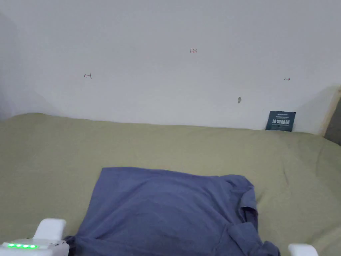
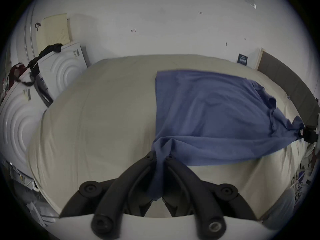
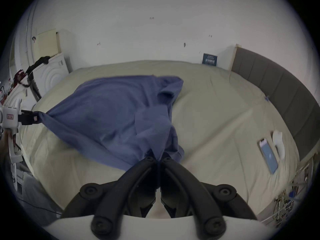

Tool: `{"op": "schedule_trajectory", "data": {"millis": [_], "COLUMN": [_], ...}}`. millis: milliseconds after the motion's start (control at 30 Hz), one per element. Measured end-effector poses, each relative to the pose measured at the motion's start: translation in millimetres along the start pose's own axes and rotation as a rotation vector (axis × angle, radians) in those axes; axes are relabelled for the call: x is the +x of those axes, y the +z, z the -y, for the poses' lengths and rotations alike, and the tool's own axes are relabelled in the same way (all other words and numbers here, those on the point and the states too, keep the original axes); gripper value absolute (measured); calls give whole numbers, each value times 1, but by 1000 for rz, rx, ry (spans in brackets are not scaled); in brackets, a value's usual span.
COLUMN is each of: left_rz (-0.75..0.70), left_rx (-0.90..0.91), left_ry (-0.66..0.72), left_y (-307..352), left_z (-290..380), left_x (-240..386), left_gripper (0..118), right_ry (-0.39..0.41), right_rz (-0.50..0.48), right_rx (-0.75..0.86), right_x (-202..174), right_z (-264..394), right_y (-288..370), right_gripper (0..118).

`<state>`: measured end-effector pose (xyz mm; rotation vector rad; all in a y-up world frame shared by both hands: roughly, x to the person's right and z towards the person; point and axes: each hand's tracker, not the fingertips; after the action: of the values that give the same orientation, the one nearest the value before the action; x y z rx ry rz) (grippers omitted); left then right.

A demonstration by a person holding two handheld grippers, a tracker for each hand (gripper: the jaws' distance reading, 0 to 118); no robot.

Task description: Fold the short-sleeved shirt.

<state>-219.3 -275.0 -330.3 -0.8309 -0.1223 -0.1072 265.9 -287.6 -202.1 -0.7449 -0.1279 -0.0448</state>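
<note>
A blue short-sleeved shirt (image 1: 166, 210) lies spread on the olive-green bed sheet (image 1: 50, 160), its far edge flat and its near edge lifted. My left gripper (image 2: 160, 157) is shut on the shirt's (image 2: 207, 108) near left corner, with cloth hanging down between the jaws. My right gripper (image 3: 158, 159) is shut on the shirt's (image 3: 112, 108) near right corner, beside a sleeve and the collar. In the right gripper view the left gripper (image 3: 32, 120) shows far left, pulling the cloth taut. The right gripper (image 2: 306, 133) shows at the right edge of the left gripper view.
A phone (image 3: 268, 155) and a white object (image 3: 278, 145) lie on the bed's right side. A grey headboard (image 3: 280, 91) bounds the right. A dark card (image 1: 280, 121) leans on the white wall. White appliances (image 2: 57, 70) stand left of the bed.
</note>
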Motion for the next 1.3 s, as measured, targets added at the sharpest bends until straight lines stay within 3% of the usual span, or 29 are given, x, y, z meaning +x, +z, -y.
{"op": "schedule_trajectory", "data": {"millis": [233,567,600,667,700,833,967,1033,1067,1100,1133,1167,1233,1300], "left_rz": [22,63,73,84,85,85,99,87,88,56,45,29,1,47], "left_rx": [-61,-91,-96,-101,-103,2,152,233,261,308,344,366,417,369], "left_ry": [11,23,38,48,46,50,103,122,121,126,114,88,124,112], "left_y": [53,69,70,75,76,106,130,142,146,149,153,154,154,155], "left_z": [62,85,84,84,86,85,70,64,61,57,56,55,57,50], "left_x": [-22,-24,-26,-28,-26,-11,-1,7,9,9,11,15,16,12], "left_gripper": [5,6,12,86,114,118,118,111,97,68,19,1,0,0], "right_ry": [-69,-106,-116,-153,-171,-182,-124,-121,-116,-95,-69,-44,-18,-11], "right_rz": [-25,-47,-49,-64,-66,-60,-19,-25,-14,12,20,34,107,56], "right_rx": [-51,-75,-79,-116,-132,-53,45,116,146,189,228,253,344,308], "right_x": [8,8,9,13,16,21,14,10,7,3,0,-4,-11,-12], "right_z": [72,84,83,83,84,90,53,48,45,42,40,39,41,42], "right_y": [49,60,62,64,65,80,105,113,117,124,128,129,135,134], "right_gripper": [5,7,17,95,118,114,114,105,91,68,21,21,2,2]}}
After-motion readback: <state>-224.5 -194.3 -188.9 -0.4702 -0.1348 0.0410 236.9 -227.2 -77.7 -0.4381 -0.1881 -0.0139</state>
